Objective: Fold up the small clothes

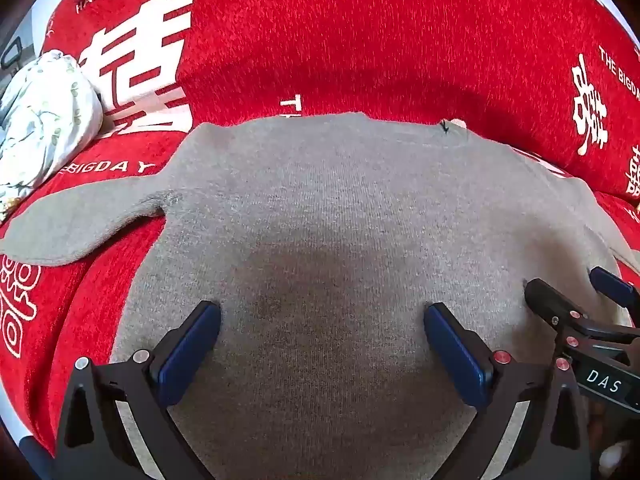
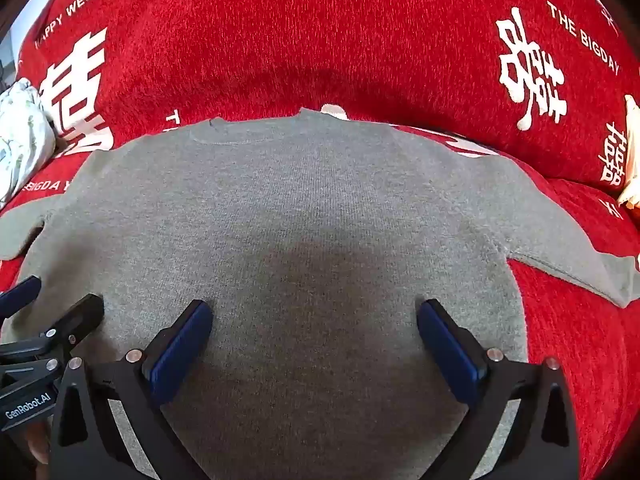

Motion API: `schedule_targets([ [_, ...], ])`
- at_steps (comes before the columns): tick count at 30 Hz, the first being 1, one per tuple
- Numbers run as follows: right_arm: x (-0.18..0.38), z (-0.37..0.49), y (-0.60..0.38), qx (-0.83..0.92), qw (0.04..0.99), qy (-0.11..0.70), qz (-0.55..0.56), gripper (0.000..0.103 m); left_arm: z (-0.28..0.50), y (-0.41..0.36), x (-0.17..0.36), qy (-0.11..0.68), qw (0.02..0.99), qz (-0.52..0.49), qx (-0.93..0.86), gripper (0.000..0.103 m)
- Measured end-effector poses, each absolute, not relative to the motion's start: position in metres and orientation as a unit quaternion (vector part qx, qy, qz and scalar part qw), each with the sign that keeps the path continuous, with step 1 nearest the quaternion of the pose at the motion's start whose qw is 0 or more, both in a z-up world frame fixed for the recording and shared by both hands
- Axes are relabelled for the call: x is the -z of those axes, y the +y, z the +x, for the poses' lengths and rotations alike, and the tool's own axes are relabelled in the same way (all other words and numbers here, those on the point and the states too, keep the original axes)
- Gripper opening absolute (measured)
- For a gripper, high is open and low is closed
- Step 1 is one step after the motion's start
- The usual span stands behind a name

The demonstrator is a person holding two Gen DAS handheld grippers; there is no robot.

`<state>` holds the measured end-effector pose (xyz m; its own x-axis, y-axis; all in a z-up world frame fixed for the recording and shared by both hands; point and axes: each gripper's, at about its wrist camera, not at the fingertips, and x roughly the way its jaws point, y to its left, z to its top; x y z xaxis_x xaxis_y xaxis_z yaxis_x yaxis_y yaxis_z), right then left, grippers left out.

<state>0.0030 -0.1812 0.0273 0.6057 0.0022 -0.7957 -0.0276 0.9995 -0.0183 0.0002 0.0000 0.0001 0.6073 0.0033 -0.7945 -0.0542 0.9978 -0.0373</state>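
The left gripper (image 1: 322, 312) stands spread wide with nothing between its blue pads, low in its own view above the grey sweater (image 1: 340, 208). The right gripper (image 2: 314, 310) gapes just as wide and empty, beside it over the same garment. The sweater lies flat across the frame's middle, neckline toward the top, sleeves out to both edges, on a red sofa cover (image 2: 320, 32) with white lettering. A crumpled floral cloth (image 1: 44, 112) sits at upper left.
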Motion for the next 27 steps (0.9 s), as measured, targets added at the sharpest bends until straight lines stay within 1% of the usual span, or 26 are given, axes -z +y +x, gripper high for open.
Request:
schedule_targets([
  [4, -0.029, 0.005, -0.178, -0.011, 0.894, 0.447, -0.012, 0.103, 0.007, 0.002, -0.003, 0.454, 0.890, -0.027, -0.019, 0.102],
  [10, -0.026, 0.003, -0.184, -0.015, 0.894, 0.447, -0.009, 0.103, 0.002, 0.010, -0.005, 0.437, 0.899, -0.028, -0.016, 0.102],
  [16, -0.027, 0.002, -0.181, -0.009, 0.896, 0.445, -0.015, 0.103, 0.001, -0.004, -0.004, 0.437, 0.898, -0.008, -0.038, 0.103],
  [27, -0.028, 0.003, -0.181, -0.009, 0.896, 0.444, -0.013, 0.103, 0.000, -0.002, -0.001, 0.433, 0.901, -0.018, -0.033, 0.103],
])
